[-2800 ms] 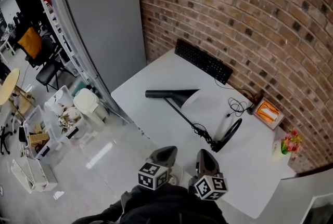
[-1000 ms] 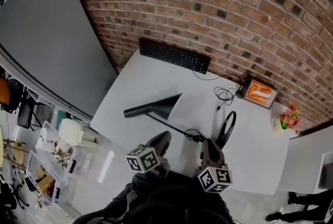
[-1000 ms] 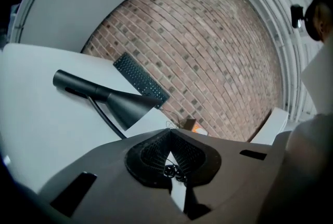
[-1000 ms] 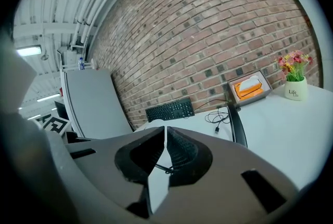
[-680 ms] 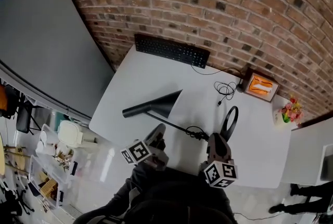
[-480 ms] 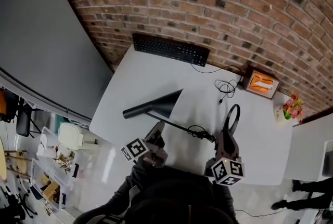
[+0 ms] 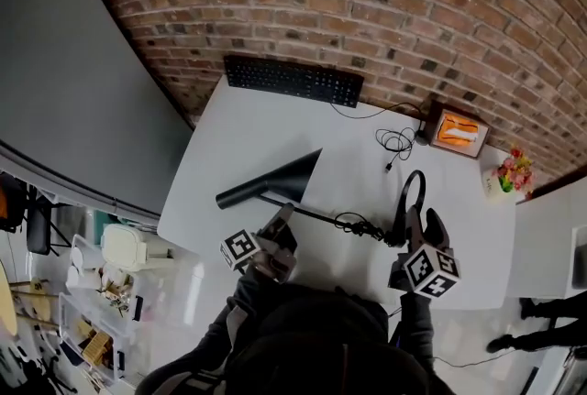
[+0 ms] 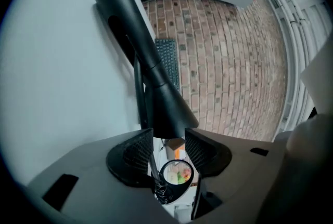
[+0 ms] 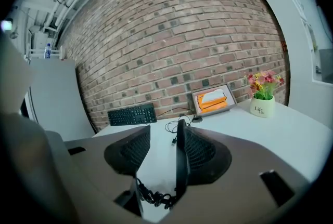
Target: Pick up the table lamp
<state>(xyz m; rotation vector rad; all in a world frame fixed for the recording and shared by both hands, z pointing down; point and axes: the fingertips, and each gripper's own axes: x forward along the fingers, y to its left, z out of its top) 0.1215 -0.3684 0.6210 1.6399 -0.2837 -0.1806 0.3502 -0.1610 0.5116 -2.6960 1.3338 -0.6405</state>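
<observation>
The lamp (image 7: 275, 185) lies on its side on the table (image 7: 229, 127), with its round base (image 7: 410, 201) standing on edge.

Your left gripper (image 8: 169, 137) has just been opening. The wide mouth of the shade (image 8: 161, 98) sits between its jaws, unpressed. Your right gripper (image 9: 162, 141) has also just been opening and holds nothing; the base edge stands between its jaws, closer to one pad.

Expect a stiff, smooth, probably slippery body with most of its weight in the base. Grip the base rim firmly, steady the thin shade lightly, and keep clear of the cord (image 7: 353, 224).
</observation>
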